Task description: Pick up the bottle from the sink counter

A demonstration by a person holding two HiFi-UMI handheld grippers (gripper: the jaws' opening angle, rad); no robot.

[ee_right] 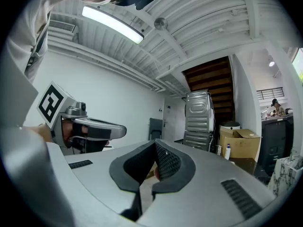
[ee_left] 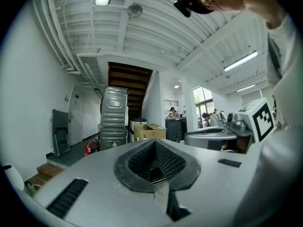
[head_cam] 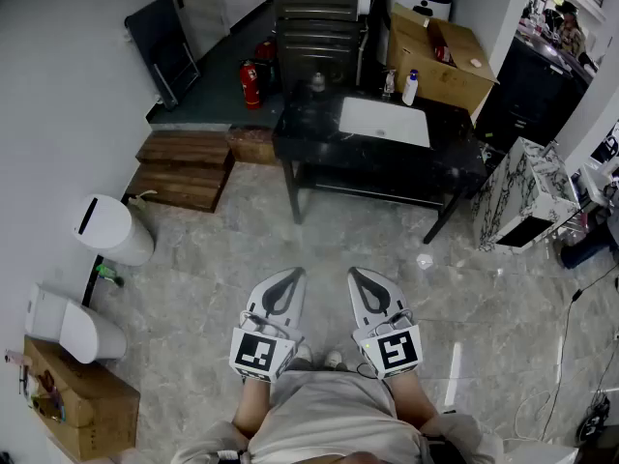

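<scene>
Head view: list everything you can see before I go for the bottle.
bottle: one, white with blue cap, back edge of the counter
sink counter: one, black, ahead
basin: one, white, set in the counter
cardboard box: one, brown, open, behind the counter
fire extinguishers: two, red, floor left of the counter
wooden steps: brown, left of the counter
bin: one, white, by the left wall
left gripper: grey, shut, empty
right gripper: grey, shut, empty
</scene>
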